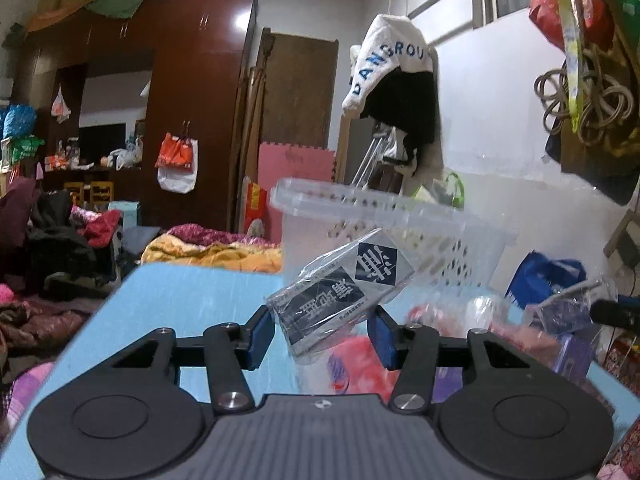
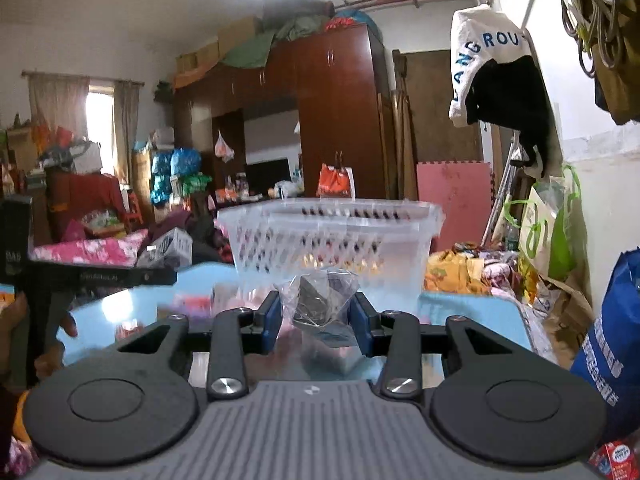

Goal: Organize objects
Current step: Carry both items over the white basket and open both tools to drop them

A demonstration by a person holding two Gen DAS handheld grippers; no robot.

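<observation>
A light-blue counter [image 1: 180, 300] carries a clear perforated plastic basket [image 2: 332, 236] at its far side. The left gripper [image 1: 322, 330] has its jaws clamped on a dark box wrapped in clear film [image 1: 340, 292], tilted and raised in front of the basket. The right gripper [image 2: 316, 318] has its jaws pinching a small clear bag of dark items [image 2: 322, 300], off the counter near the basket.

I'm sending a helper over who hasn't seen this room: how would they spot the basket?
On the light blue table, at its far edge, stands a clear plastic basket. Rows of small holes pierce its see-through walls, unlike the packets around it.
</observation>
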